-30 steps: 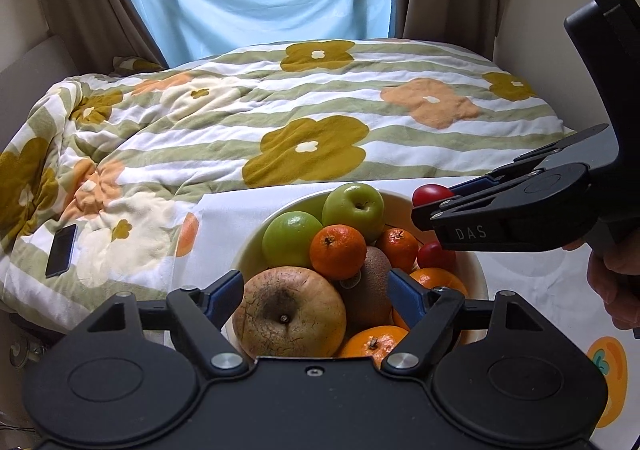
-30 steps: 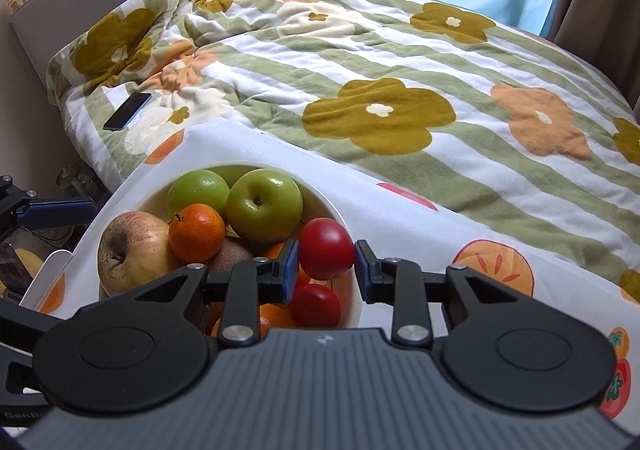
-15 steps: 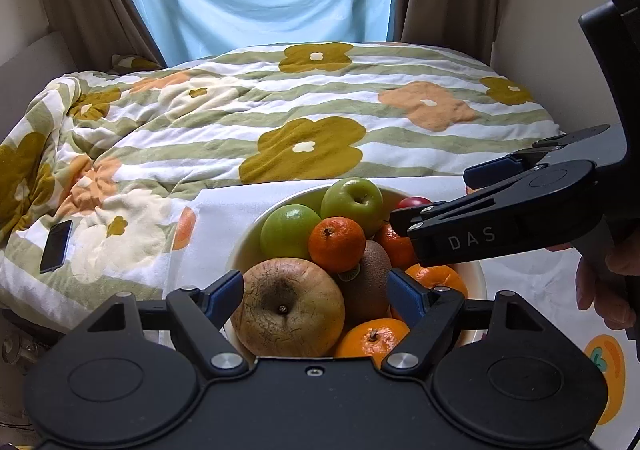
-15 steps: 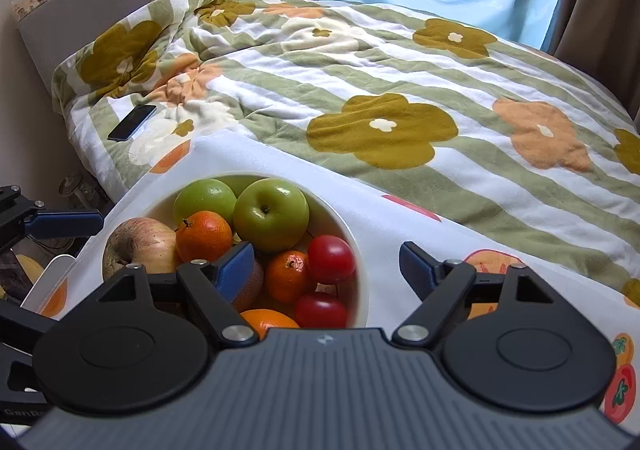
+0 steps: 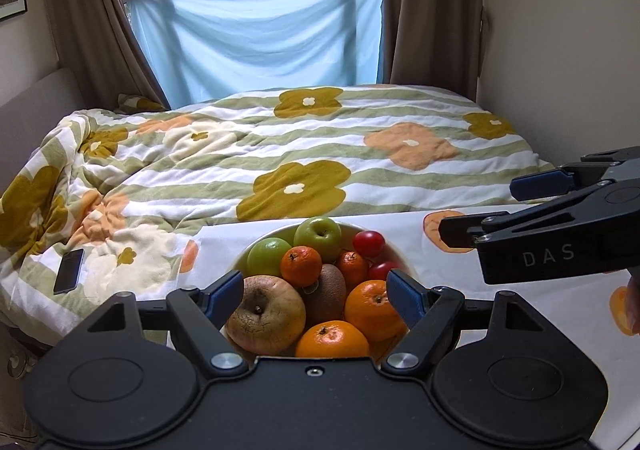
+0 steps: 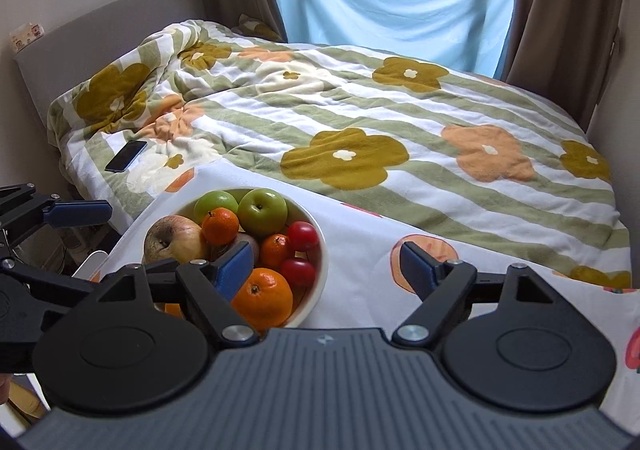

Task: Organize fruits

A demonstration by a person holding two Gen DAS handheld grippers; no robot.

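Note:
A white bowl (image 5: 396, 250) on the fruit-print cloth holds two green apples, a brown apple (image 5: 266, 314), several oranges, a kiwi and two small red fruits. One red fruit (image 6: 303, 236) lies at the bowl's far right side. My left gripper (image 5: 314, 288) hovers open above the bowl's near edge with nothing between its fingers. My right gripper (image 6: 326, 264) is open and empty, just right of the bowl (image 6: 320, 270). In the left wrist view it reaches in from the right, and its blue fingertip (image 5: 536, 184) stands clear of the fruit.
Beyond the cloth-covered table (image 6: 380, 234) lies a bed with a flowered quilt (image 5: 296, 186). A dark phone (image 6: 126, 156) rests on the quilt at the left. A wall stands to the right, with curtains and a window behind. The table's left edge drops off beside the bowl.
The right gripper opened and let go of the red fruit, which now lies in the bowl. Both grippers drew back and up, so the bowl looks smaller.

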